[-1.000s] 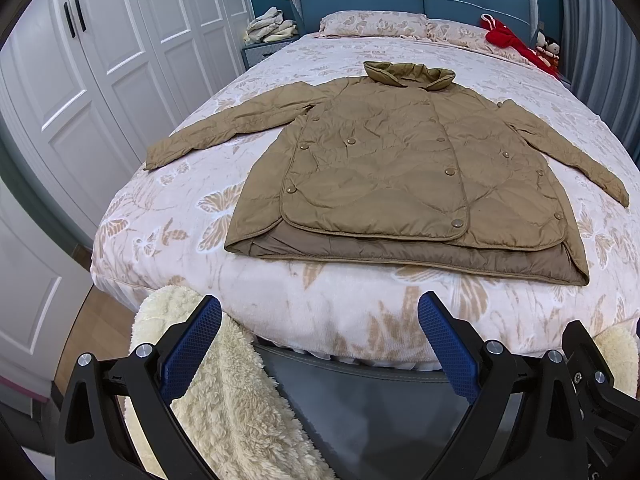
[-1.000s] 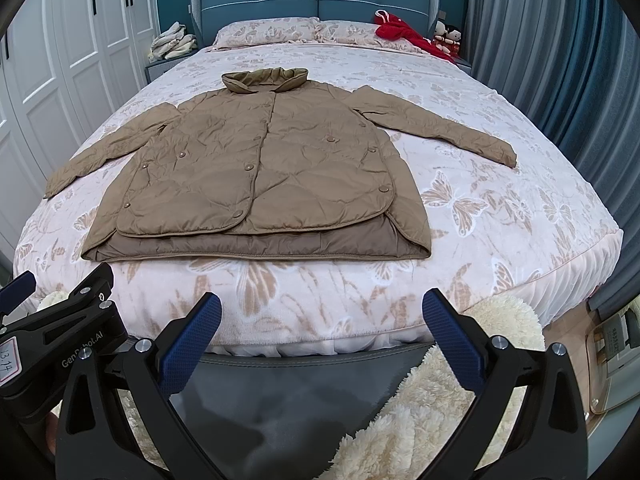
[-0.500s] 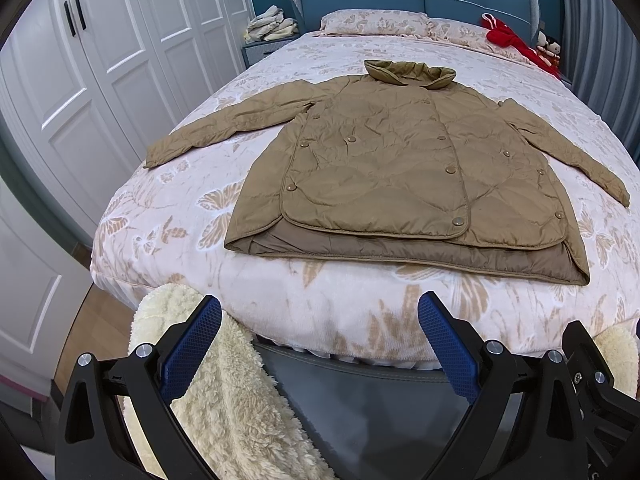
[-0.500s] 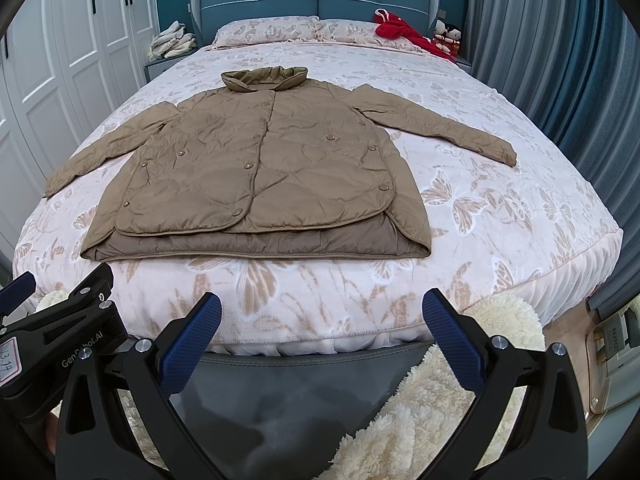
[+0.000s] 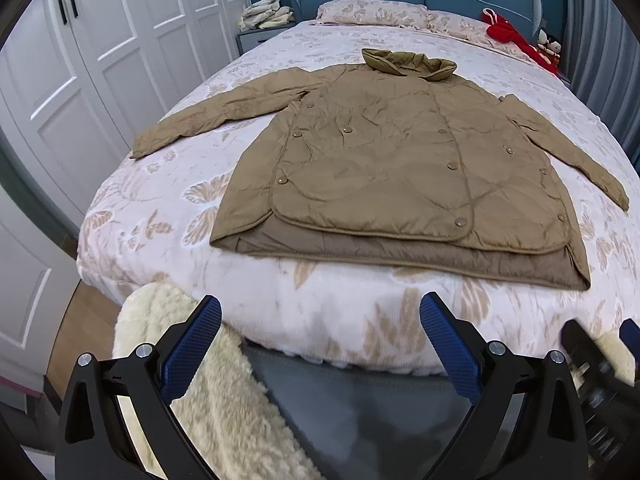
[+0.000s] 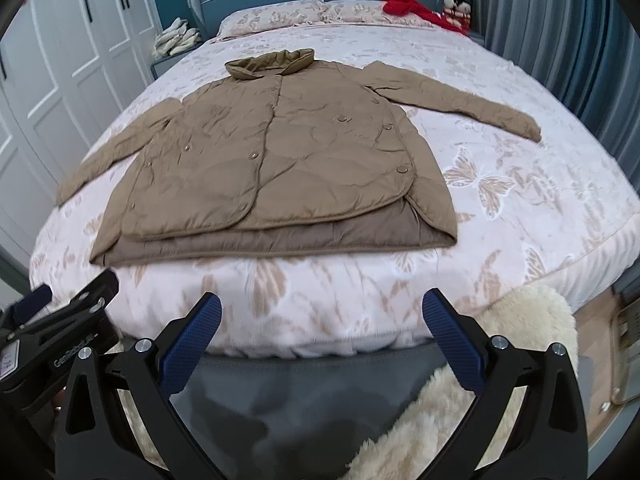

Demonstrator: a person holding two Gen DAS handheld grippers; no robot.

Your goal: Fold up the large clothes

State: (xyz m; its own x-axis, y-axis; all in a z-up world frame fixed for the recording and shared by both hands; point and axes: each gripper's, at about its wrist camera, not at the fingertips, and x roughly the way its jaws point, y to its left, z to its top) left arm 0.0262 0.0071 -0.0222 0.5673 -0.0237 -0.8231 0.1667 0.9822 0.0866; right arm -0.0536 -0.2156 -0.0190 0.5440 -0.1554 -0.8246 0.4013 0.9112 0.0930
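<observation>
A tan quilted jacket (image 5: 400, 168) lies flat and buttoned on the bed, collar towards the headboard, both sleeves spread out to the sides; the right wrist view shows the same jacket (image 6: 276, 168). My left gripper (image 5: 320, 320) is open above the foot of the bed, short of the jacket's hem, with nothing between its blue pads. My right gripper (image 6: 322, 320) is open too, in front of the hem and holding nothing. The left gripper (image 6: 52, 332) shows at the lower left of the right wrist view.
The bed (image 5: 152, 216) has a pink floral cover. A cream fluffy rug (image 5: 208, 400) lies at its foot. White wardrobe doors (image 5: 80, 60) stand on the left, curtains (image 6: 560, 40) on the right. Red cloth (image 6: 416, 8) and pillows (image 5: 372, 16) lie by the headboard.
Both grippers have moved slightly forward and tilted; the jacket sits a little nearer in both views. The jacket itself has not moved.
</observation>
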